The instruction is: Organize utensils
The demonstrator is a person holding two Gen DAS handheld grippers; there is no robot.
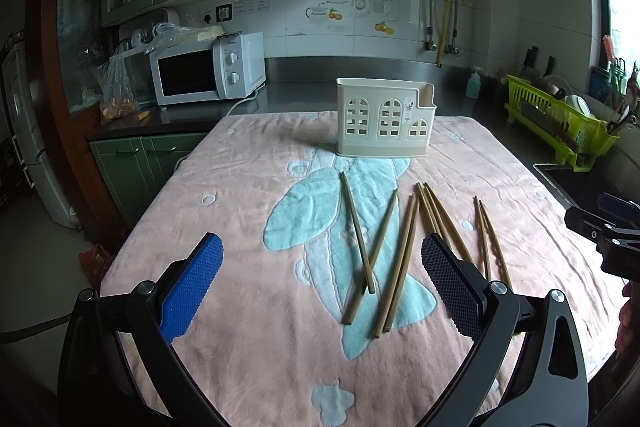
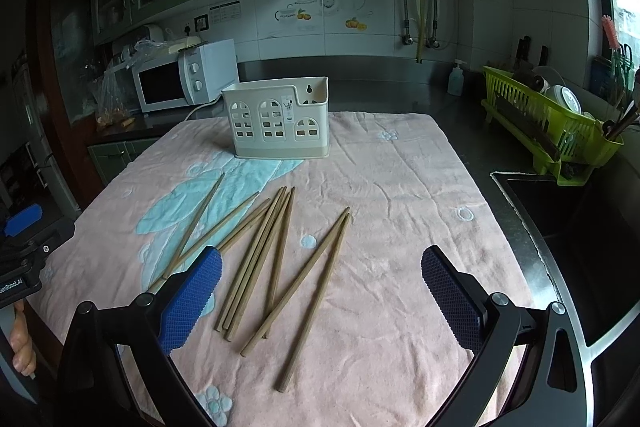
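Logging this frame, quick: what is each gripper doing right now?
Left gripper: open, holding nothing, above the chopsticks.
Right gripper: open, holding nothing.

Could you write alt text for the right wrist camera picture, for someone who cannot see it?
An open claw hovers over wooden chopsticks scattered on a pink towel. A cream utensil holder stands empty behind them, in a kitchen.

A pink towel (image 1: 248, 195) is showing pale blue flower shapes under tan wooden chopsticks (image 2: 256, 259). The cream holder (image 1: 384, 117) is displaying arched window cut-outs. A lime-green dish rack (image 2: 548, 131) is sitting near what is possibly a steel counter, beside a white microwave (image 1: 208, 69).
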